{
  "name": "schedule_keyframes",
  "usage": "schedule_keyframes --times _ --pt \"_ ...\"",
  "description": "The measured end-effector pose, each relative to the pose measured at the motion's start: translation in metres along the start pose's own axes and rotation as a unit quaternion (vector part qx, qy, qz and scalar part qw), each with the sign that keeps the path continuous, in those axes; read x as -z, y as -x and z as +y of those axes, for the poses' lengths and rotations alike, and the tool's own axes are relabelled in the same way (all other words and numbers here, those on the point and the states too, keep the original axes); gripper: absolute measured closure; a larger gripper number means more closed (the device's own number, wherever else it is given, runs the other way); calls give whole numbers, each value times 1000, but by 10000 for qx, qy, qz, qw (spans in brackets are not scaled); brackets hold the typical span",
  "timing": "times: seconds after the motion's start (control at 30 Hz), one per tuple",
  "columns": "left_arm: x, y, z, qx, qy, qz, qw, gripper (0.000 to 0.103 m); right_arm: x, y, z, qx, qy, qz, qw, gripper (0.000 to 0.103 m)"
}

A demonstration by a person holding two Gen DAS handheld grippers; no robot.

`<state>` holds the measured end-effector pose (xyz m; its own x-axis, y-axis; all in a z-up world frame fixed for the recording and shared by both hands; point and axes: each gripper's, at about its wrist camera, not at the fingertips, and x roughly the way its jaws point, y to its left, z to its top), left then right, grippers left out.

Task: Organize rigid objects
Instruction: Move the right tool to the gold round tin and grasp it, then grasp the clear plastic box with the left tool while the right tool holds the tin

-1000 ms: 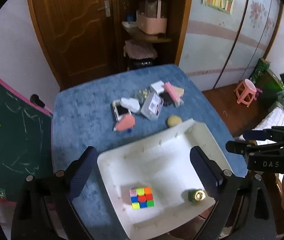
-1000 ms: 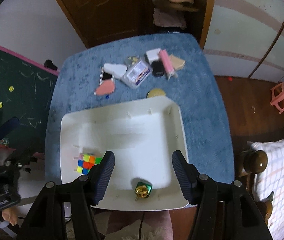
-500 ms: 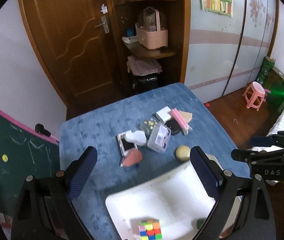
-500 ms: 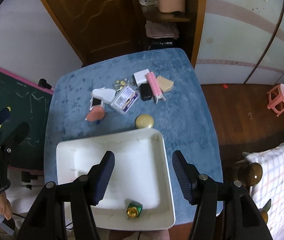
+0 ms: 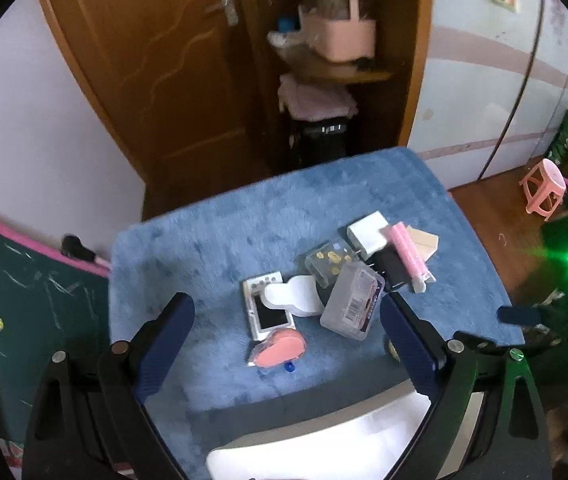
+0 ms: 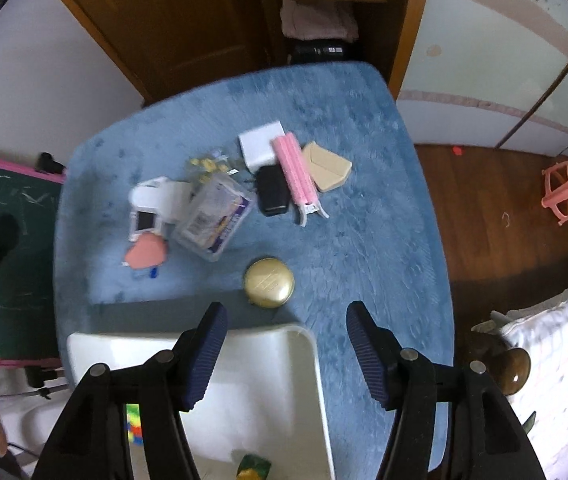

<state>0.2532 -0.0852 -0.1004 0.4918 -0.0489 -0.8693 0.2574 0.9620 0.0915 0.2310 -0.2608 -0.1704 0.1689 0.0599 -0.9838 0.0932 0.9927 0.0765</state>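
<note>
Several small things lie in a heap on the blue table: a clear plastic box (image 5: 352,304) (image 6: 214,216), a pink flat piece (image 5: 280,348) (image 6: 146,254), a white handheld device (image 6: 146,216), a pink roller (image 6: 298,172) and a black case (image 6: 272,190). A gold round compact (image 6: 269,282) lies alone, just beyond the white tray (image 6: 316,360) (image 5: 324,436). The tray holds a colour cube (image 6: 134,428) and a green-gold item (image 6: 254,468). My left gripper (image 5: 284,302) hangs open above the heap. My right gripper (image 6: 287,312) points down near the compact, its jaws opening with nothing between them.
The blue table (image 6: 384,240) drops off to wooden floor on the right, where a pink stool (image 6: 566,190) stands. A green chalkboard (image 5: 24,292) flanks the left edge. Behind the table are a brown door (image 5: 156,80) and a shelf holding a pink basket (image 5: 340,36).
Both grippers have moved forward from over the tray toward the heap. The tray has slid to the bottom of both views, and the cube has left the left wrist view.
</note>
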Motion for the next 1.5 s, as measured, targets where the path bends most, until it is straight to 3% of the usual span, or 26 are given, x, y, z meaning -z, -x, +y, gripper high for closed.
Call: schedule_keyframes --times 0.33,0.47,0.77,0.9,1.0,1.2,1.4,1.5 --pt "-3 -61 -7 54 141 610 9980 8 -22 -95 2 -280 -193 882 9955 39" --pt "-3 -77 -3 132 299 764 9965 8 -25 -114 9 -385 -185 1089 9931 39" --pt "-4 -92 -2 122 401 855 9955 8 -26 -146 23 -153 -109 1472 9889 39" --pt "-4 -99 -6 100 376 908 9951 8 -23 -149 26 -79 -69 1417 9898 40" --pt "-4 -104 -11 93 308 938 9951 8 -21 -147 28 -4 3 1252 9921 47" --pt "-3 -120 -29 68 32 1102 9939 8 -24 -130 3 -237 -302 1091 9933 47" --pt "3 -140 -57 -69 -519 1291 9903 8 -23 -112 -22 -196 -500 891 9946 47" --pt "4 -150 -69 -288 -793 1389 9867 8 -22 -104 -29 50 -536 750 9957 47"
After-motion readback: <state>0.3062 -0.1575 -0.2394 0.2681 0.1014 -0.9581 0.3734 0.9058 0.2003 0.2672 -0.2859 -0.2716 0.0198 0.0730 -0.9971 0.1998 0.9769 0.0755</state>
